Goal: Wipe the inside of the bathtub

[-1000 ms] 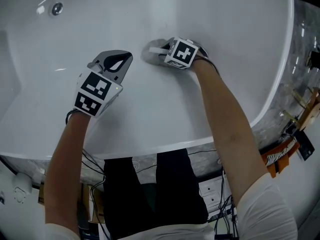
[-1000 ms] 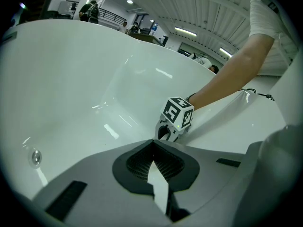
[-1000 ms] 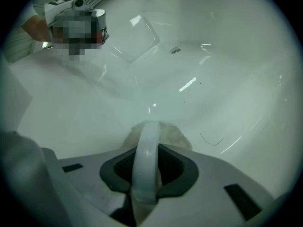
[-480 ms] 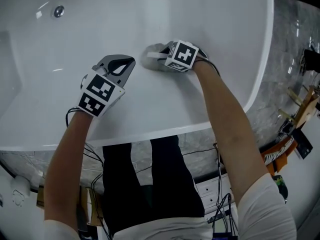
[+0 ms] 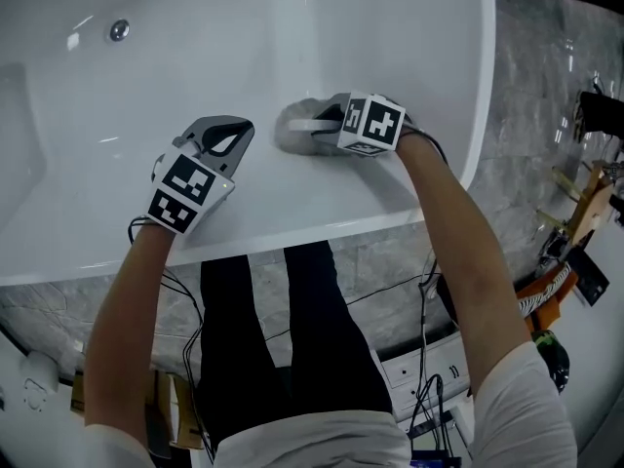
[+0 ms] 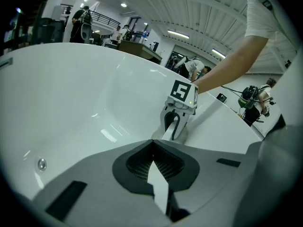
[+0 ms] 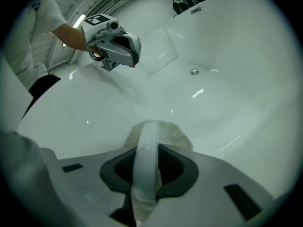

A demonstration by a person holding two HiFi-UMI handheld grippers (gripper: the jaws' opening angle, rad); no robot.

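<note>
Right gripper [image 5: 317, 125] clamps pad [image 5: 291, 135] against tub [image 5: 292, 27] near wall, rest of tub lies far-left; left gripper [image 5: 227, 136] closed, empty — just left of pad

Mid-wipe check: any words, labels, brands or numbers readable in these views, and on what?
No readable text anywhere.
Left gripper and right gripper: black-and-white square marker patterns only, no lettering.
Bathtub: plain white, no brand mark visible.
Background room in the left gripper view: any signs are too small to read.
</note>
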